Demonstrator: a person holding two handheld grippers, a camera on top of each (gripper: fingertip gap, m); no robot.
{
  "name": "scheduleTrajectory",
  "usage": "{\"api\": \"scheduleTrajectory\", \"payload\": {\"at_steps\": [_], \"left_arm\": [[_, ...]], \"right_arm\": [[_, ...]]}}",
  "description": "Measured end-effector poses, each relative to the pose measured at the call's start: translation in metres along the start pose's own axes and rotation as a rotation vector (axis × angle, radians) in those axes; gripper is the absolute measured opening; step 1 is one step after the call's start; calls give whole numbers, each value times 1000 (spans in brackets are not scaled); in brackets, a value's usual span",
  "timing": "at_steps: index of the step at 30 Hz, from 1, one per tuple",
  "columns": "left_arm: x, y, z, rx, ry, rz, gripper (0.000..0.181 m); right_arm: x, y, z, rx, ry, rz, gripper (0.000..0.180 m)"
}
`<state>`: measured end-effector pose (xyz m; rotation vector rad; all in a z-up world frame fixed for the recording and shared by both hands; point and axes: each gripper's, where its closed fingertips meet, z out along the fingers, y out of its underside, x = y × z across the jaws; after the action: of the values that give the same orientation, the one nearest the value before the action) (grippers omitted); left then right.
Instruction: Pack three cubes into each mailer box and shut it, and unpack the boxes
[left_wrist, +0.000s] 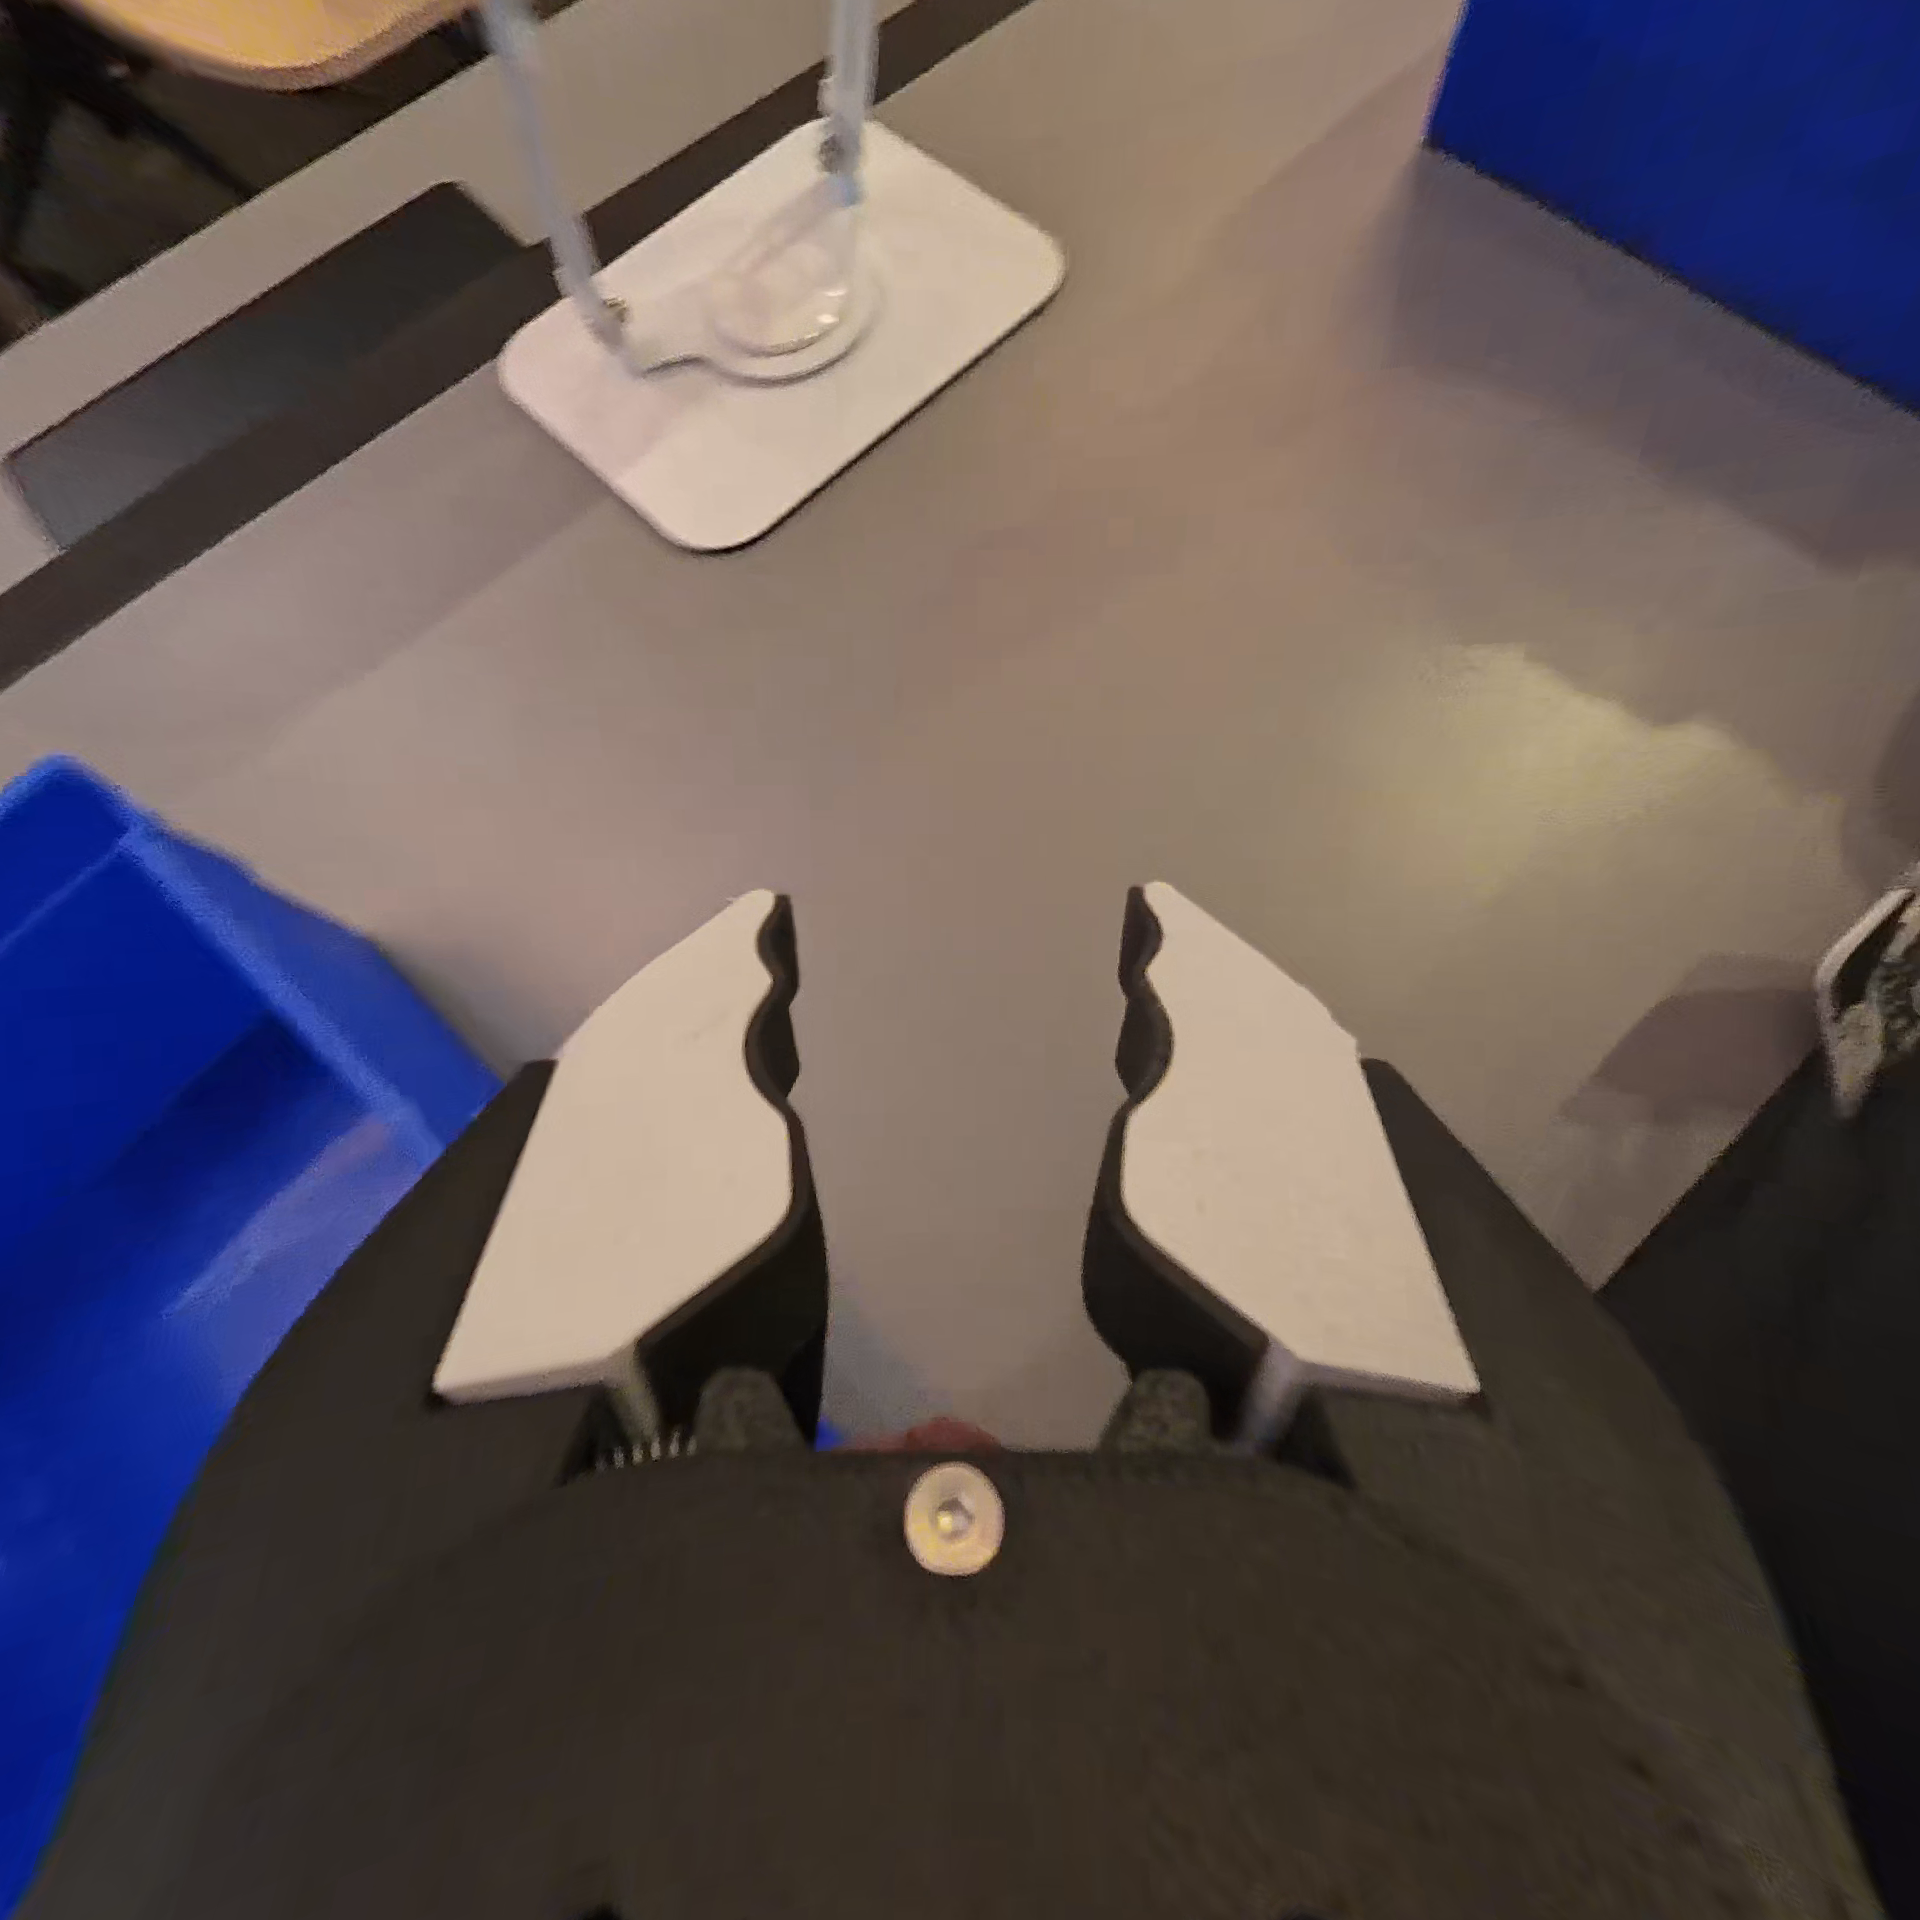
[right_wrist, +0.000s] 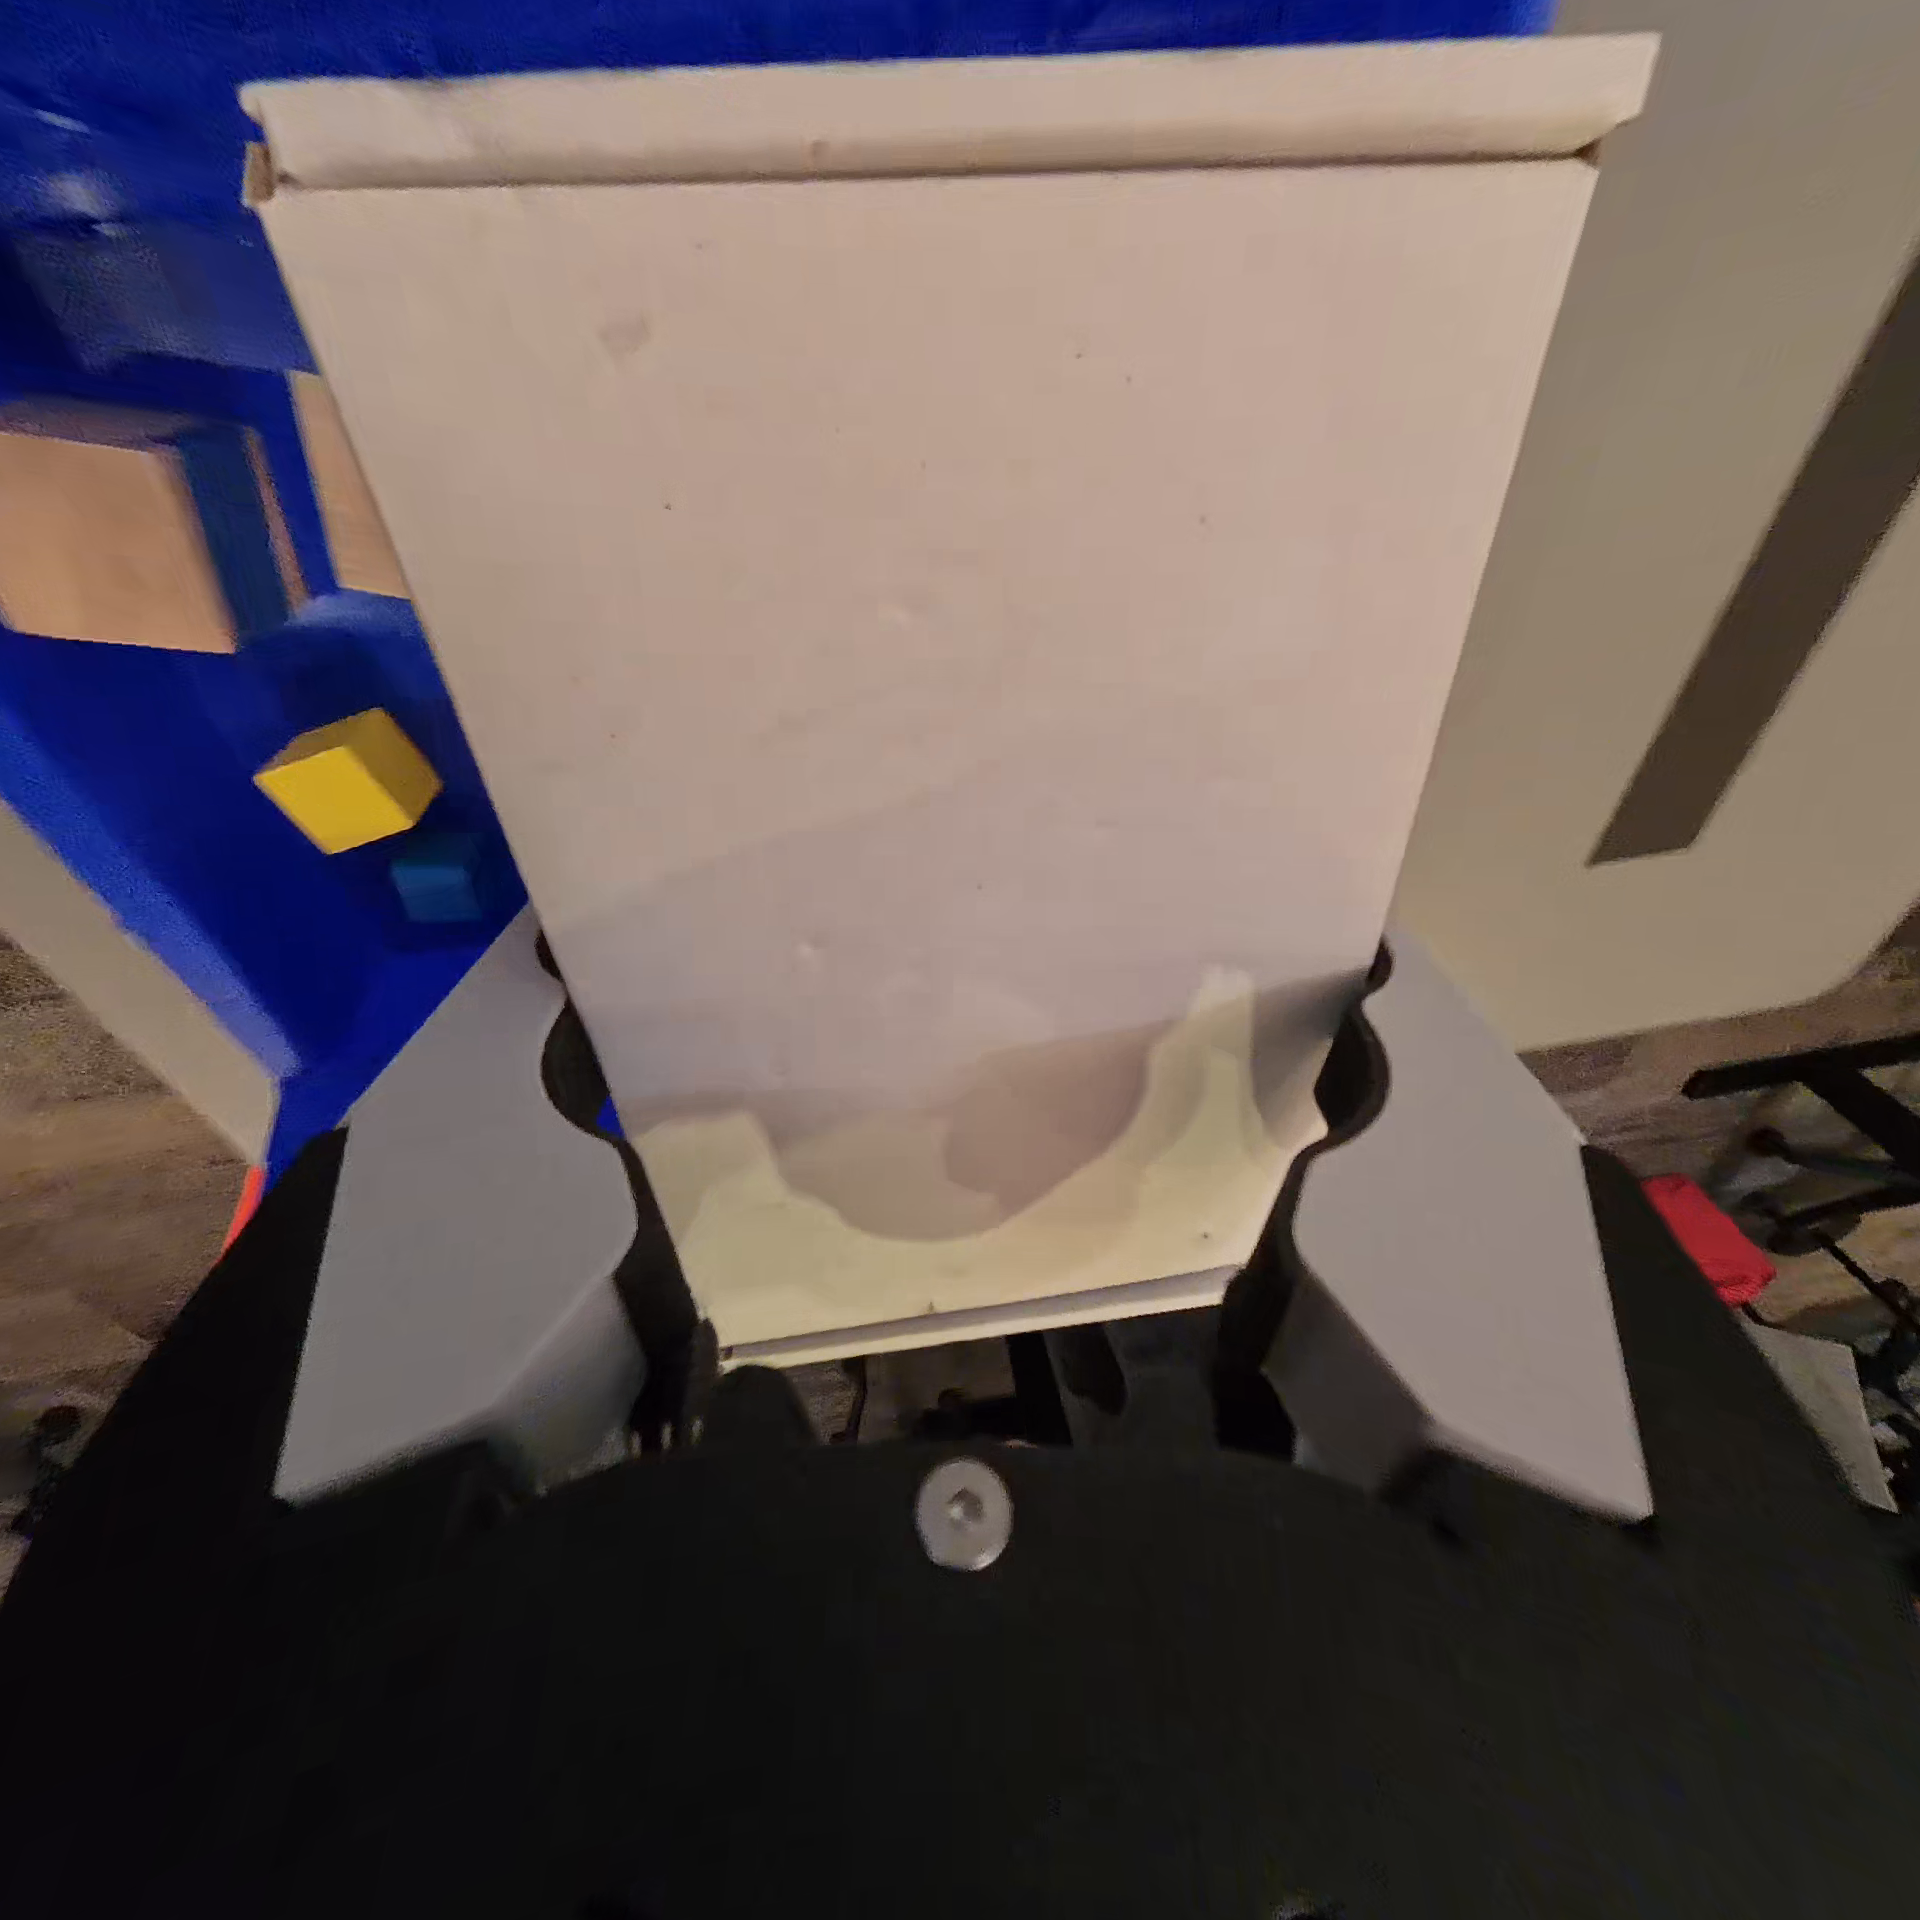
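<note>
The grey table (left_wrist: 987, 665) is filling most of the left wrist view, and a blue bin (left_wrist: 177, 1122) is sitting at its near left edge, with another blue bin (left_wrist: 1704, 177) standing at the far right. In the right wrist view a white mailer box (right_wrist: 935, 623) is taking up the centre, its lid lying closed, and it is being held off the table over a blue bin (right_wrist: 156, 810). The right gripper (right_wrist: 961, 1049) is clamping the box by its two side walls, one finger pressing on each side near the closest end. The left gripper (left_wrist: 956, 997) is hovering above bare table with its jaws apart and nothing between them. A white lamp base (left_wrist: 790, 343) is resting on the table farther off. Inside the bin beside the box, a yellow cube (right_wrist: 348, 779) is lying next to a smaller-looking blue cube (right_wrist: 436, 878), both left of the box.
</note>
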<state>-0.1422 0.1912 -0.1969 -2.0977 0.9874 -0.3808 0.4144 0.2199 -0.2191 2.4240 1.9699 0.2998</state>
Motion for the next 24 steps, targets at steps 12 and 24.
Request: {"api": "scheduleTrajectory", "payload": {"at_steps": [12, 24], "left_arm": [[-190, 124, -115, -361, -458, -256, 112], [-198, 240, -97, -744, -74, -532, 12]], "right_arm": [[-3, 48, 6, 196, -17, 507, 141], [-104, 54, 86, 292, -400, 946, 38]]}}
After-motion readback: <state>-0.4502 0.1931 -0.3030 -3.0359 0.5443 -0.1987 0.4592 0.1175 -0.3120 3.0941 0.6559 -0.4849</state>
